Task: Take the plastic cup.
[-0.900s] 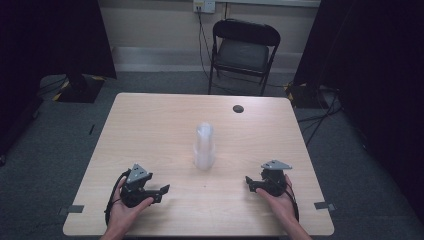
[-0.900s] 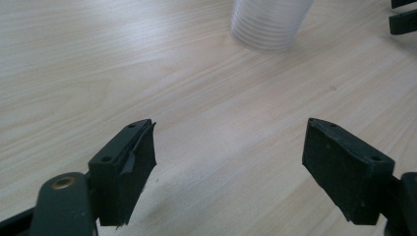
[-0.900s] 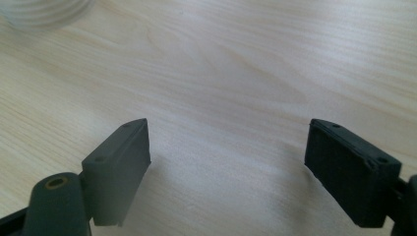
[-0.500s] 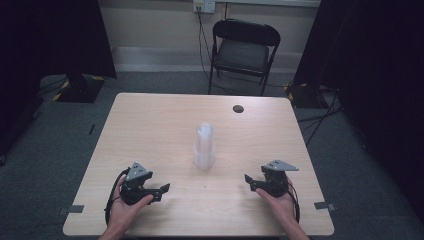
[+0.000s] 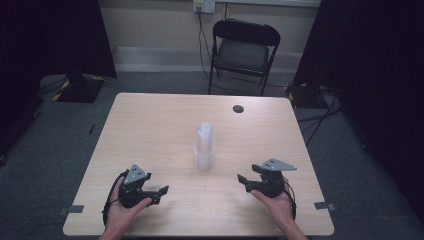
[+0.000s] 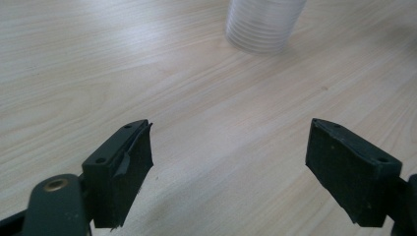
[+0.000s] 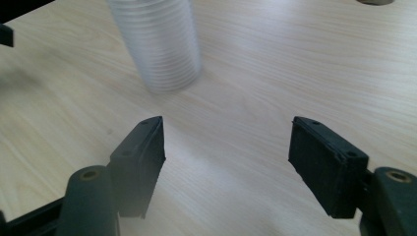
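A tall stack of clear plastic cups (image 5: 204,147) stands upside down in the middle of the light wooden table (image 5: 150,125). Its ribbed base shows at the top of the left gripper view (image 6: 263,24) and of the right gripper view (image 7: 157,46). My left gripper (image 5: 161,191) rests near the front left of the table, open, with nothing between its jaws (image 6: 228,167). My right gripper (image 5: 242,181) sits at the front right, also open and empty (image 7: 226,157). Both point inward toward the stack, each well short of it.
A small dark round object (image 5: 238,108) lies near the table's far edge, right of centre. A black folding chair (image 5: 242,50) stands behind the table. Dark curtains hang at both sides, and cables run along the floor at the right.
Both hands have shifted only slightly near the front edge; the cup stack has not moved.
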A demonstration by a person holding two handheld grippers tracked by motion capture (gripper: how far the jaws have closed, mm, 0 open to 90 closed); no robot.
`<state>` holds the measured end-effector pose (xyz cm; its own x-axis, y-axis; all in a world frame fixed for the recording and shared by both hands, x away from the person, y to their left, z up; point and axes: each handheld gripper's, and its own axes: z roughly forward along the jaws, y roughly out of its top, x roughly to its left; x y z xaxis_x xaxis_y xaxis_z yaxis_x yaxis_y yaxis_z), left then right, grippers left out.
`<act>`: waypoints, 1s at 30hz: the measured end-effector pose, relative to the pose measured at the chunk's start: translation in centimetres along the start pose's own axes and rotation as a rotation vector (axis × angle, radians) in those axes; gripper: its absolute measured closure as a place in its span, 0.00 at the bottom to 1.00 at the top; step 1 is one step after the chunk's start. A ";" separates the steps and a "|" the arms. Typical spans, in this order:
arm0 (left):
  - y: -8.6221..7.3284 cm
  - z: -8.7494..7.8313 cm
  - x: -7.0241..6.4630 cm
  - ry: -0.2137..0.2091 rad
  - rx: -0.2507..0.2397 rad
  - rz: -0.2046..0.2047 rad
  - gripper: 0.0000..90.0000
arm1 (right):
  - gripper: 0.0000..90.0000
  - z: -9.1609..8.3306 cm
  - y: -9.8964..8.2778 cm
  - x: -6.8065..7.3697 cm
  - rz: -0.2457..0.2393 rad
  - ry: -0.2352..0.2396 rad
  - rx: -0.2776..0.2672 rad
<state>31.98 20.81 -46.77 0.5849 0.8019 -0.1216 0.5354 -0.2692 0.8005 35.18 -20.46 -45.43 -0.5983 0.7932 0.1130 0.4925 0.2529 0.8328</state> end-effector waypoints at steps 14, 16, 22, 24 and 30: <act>0.0 0.3 -0.3 0.004 0.014 0.015 0.20 | 0.45 -0.1 2.9 1.4 -0.060 0.063 -0.062; -0.1 0.3 -0.2 0.005 0.015 0.013 0.20 | 0.47 0.0 3.4 1.7 -0.076 0.068 -0.075; -0.1 0.2 -0.1 0.008 0.015 0.012 0.20 | 0.52 0.0 4.9 2.1 -0.113 0.078 -0.107; -0.1 0.3 -0.1 0.012 0.011 0.006 0.20 | 0.52 -0.1 5.4 2.1 -0.111 0.082 -0.120; -0.1 0.3 -0.2 0.012 0.018 0.011 0.20 | 0.50 0.6 6.6 2.5 -0.131 0.105 -0.130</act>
<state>32.04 20.52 -47.03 0.5835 0.8053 -0.1056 0.5399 -0.2875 0.7911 37.37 -16.47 -39.95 -0.7180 0.6943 0.0495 0.3244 0.2709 0.9063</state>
